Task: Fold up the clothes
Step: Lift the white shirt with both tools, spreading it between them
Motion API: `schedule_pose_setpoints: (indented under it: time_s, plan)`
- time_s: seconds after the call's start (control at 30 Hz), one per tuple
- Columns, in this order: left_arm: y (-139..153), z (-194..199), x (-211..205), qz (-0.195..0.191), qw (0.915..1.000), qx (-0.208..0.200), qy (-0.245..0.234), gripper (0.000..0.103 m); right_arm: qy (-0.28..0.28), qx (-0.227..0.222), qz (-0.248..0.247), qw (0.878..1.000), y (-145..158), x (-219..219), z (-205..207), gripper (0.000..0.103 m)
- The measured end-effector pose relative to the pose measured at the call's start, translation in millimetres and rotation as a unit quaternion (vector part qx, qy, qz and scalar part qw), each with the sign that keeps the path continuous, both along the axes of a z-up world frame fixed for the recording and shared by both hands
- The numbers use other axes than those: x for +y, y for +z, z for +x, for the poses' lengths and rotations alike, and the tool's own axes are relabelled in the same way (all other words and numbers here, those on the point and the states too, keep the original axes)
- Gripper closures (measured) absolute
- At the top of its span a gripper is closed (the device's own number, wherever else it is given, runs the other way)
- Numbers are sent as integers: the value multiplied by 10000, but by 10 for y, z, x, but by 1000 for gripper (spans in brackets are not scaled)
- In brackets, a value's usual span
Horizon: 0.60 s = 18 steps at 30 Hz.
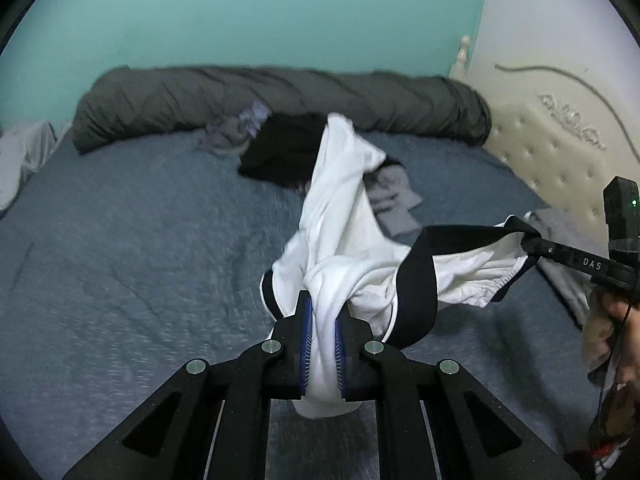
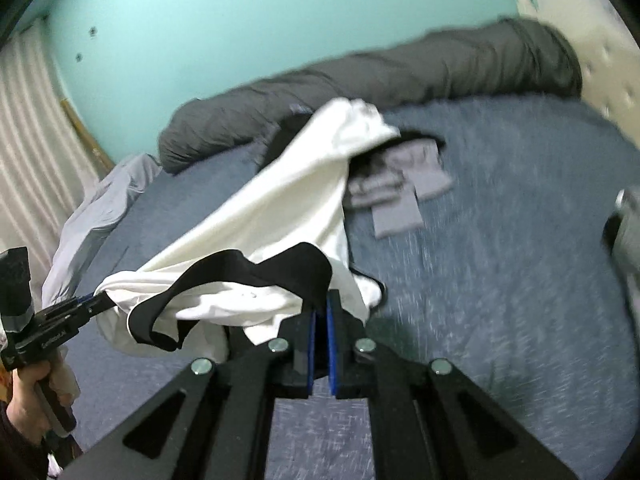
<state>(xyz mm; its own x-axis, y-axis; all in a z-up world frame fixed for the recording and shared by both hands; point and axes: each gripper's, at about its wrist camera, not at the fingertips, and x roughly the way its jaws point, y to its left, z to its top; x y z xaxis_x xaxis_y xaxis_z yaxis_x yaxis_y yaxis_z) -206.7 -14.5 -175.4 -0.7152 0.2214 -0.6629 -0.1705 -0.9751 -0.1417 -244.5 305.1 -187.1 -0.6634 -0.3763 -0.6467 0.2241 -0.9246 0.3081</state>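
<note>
Left gripper (image 1: 322, 328) and right gripper (image 2: 321, 322) pinch white garment (image 1: 340, 216) edges above bed (image 1: 140, 248)

A bedroom in a home is shown. Most of both views is filled by a bed (image 1: 120, 248) covered with a blue-grey sheet. A rolled dark grey duvet (image 1: 280, 100) is laid along its far edge, against a turquoise wall (image 1: 240, 12). A cream tufted headboard (image 1: 552, 152) with carved ornament is seen at one end, and pleated curtains (image 2: 32, 128) at the other. Loose garments (image 2: 404, 184) are scattered on the bed.
</note>
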Motion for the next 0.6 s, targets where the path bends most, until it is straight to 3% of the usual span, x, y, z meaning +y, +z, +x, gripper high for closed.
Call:
schedule_pose_setpoints:
  time_s: [0.27,0.6]
  plan:
    - [967,629,-107,59,9980,629,73,93,95,805,96,9967,1189,21,540,99]
    - [1928,1265,-80,110,9924,1222,62,93,105,1558,158,9876,2314,106,1140,99]
